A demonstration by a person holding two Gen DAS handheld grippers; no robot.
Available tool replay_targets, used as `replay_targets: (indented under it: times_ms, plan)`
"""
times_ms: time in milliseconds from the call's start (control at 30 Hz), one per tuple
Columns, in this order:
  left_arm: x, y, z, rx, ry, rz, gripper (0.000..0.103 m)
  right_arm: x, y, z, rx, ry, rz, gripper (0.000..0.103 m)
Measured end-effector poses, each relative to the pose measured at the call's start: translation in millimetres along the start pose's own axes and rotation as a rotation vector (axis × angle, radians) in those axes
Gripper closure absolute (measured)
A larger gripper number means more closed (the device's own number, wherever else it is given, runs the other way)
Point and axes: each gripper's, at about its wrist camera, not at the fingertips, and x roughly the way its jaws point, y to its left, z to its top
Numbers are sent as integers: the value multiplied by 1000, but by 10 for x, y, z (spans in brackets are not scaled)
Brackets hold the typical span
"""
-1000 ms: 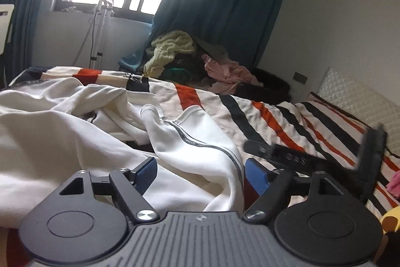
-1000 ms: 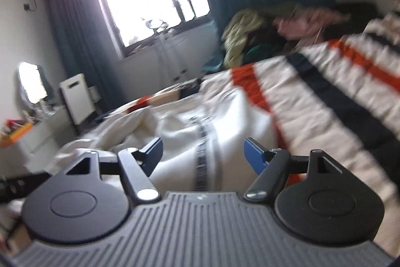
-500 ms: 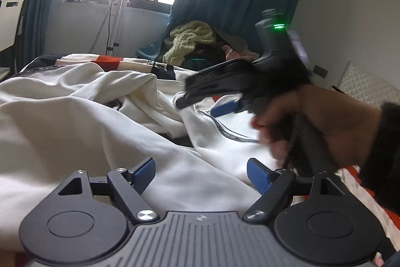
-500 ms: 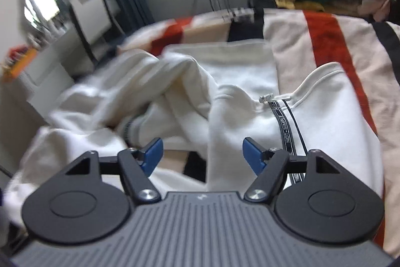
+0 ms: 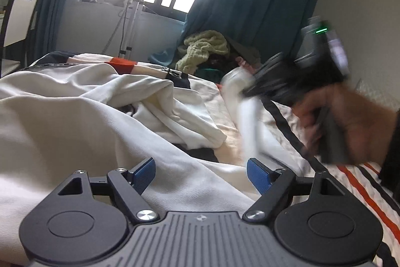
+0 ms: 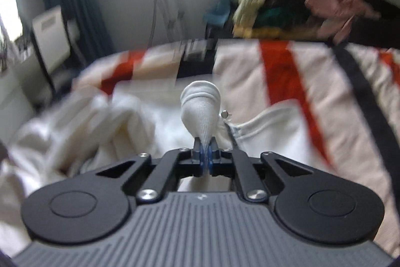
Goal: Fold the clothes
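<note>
Now the right gripper (image 6: pixel 205 154) pinches a bunch of the white garment (image 6: pixel 201 106), lifting it to straighten; left gripper (image 5: pixel 201 170) hovers agape.

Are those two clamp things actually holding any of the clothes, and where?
The right gripper is shut on the white garment, pinching a bunched fold near its zipper edge. The left gripper is open over the cloth and holds nothing.

L gripper (image 5: pixel 201 168) low, jaws wide apart; R gripper (image 6: pixel 205 154) raised, jaws clamped, R hand (image 5: pixel 350 121) gripping handle.
</note>
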Motion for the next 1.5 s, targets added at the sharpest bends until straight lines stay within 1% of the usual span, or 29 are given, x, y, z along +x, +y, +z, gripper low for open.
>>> replay_targets:
  times_ms: [133,200,267,367,400,433,500,567,600,667,700,767,867,933,967,1000,1033,1067,1100,1133,1200,1267,1333,1367,1400,1467,1500]
  plan:
    - [-90,-3,16,-40,-39,6,21,-608,-533,469,117,-201,-2,96]
    - [-113,6,20,-60,-42,9,21,-964,-872,567,175,-333,-9,96]
    - [-132,9,22,-83,-39,15,21,-1290,-1276,519,270,-470,12,96]
    - [-208,5,53,-94,-69,38,21,-1637,-1814,191,377,-556,-59,96]
    - [-225,2,60,-92,-74,47,21,-1705,-1969,39,402,-559,-99,96]
    - [-233,-4,63,-88,-73,58,21,-1742,-2135,-164,432,-540,-151,96]
    - [-253,-21,54,-82,-68,67,21,-1744,-2425,-569,517,-470,-241,96]
    - [-272,-46,38,-75,-59,71,21,-1709,-2730,-1058,633,-372,-302,96]
    - [-297,-59,29,-71,-60,77,21,-1671,-2866,-1224,698,-299,-319,96]
    - [-363,-81,16,-71,-63,88,21,-1581,-3108,-1465,828,-142,-346,96]
    - [-400,-86,14,-78,-63,90,21,-1556,-3169,-1546,866,-104,-345,96]
    - [-464,-107,11,-86,-60,80,21,-1569,-3208,-1630,899,-96,-321,96]
    - [-523,-154,-5,-65,-55,97,21,-1596,-3256,-1761,962,-91,-278,94]
    - [-537,-163,-22,-69,-46,96,21,-1587,-3317,-1872,1080,-95,-209,93]
    - [-542,-166,-31,-73,-42,94,20,-1577,-3333,-1912,1138,-99,-177,91]
    - [-540,-155,-45,-85,-33,91,20,-1565,-3342,-1946,1180,-101,-155,80]
    - [-535,-140,-61,-100,-22,88,20,-1555,-3340,-1969,1203,-101,-143,60]
    - [-527,-113,-78,-121,-11,91,20,-1559,-3328,-1973,1202,-101,-151,47]
    - [-519,-81,-96,-145,2,97,20,-1568,-3312,-1971,1196,-102,-165,30]
    - [-523,-36,-121,-179,13,104,20,-1577,-3297,-1970,1189,-102,-178,28]
    - [-548,97,-169,-270,37,112,20,-1569,-3291,-1977,1189,-106,-194,28]
    - [-598,264,-200,-371,51,126,20,-1552,-3318,-2033,1230,-131,-186,29]
    - [-693,468,-224,-485,65,160,20,-1536,-3341,-2081,1267,-155,-183,29]
    - [-757,581,-240,-553,75,179,19,-1526,-3351,-2095,1280,-164,-185,30]
    - [-827,693,-251,-620,80,194,19,-1514,-3360,-2096,1282,-172,-189,36]
    - [-993,885,-206,-708,77,242,18,-1489,-3380,-2090,1281,-186,-195,39]
    - [-1078,978,-179,-748,75,269,16,-1476,-3389,-2086,1280,-194,-199,40]
